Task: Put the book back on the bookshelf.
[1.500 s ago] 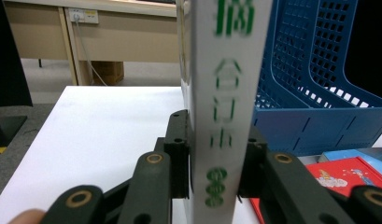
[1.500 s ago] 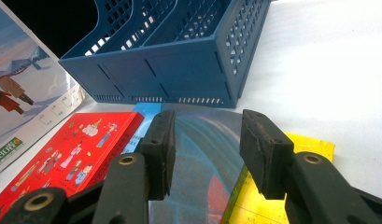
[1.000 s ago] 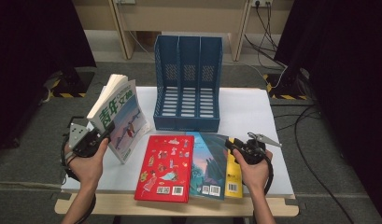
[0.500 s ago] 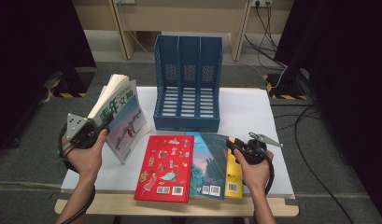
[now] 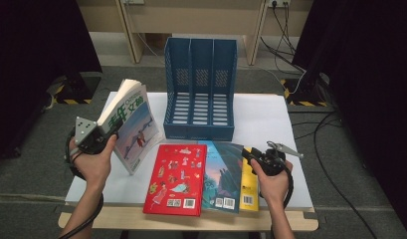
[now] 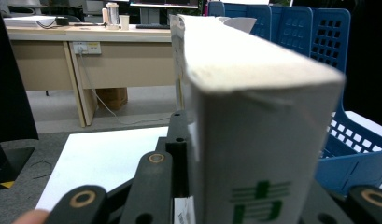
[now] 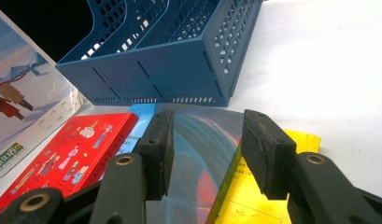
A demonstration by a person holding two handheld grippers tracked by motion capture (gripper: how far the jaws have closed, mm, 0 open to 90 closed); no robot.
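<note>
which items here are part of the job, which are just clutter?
In the job: white book clamped in left hand-held gripper; blue file rack; red book, teal book, yellow book; right hand-held gripper.
Lying about: floor cables; background desk.

- The left tongs (image 5: 94, 137) sat in the person's left hand (image 5: 94, 162), at the left of the high view, raised above the table.
- Their jaws had just been closing and pressed on the thick book (image 6: 254, 116) between them.
- The left forearm came in from the bottom edge, slanting up and slightly left.
- The right tongs (image 7: 205, 154) rested low in the right hand (image 5: 270, 181), jaws parted with nothing clamped between the pads.
- The right forearm rose almost straight from the bottom edge.
</note>
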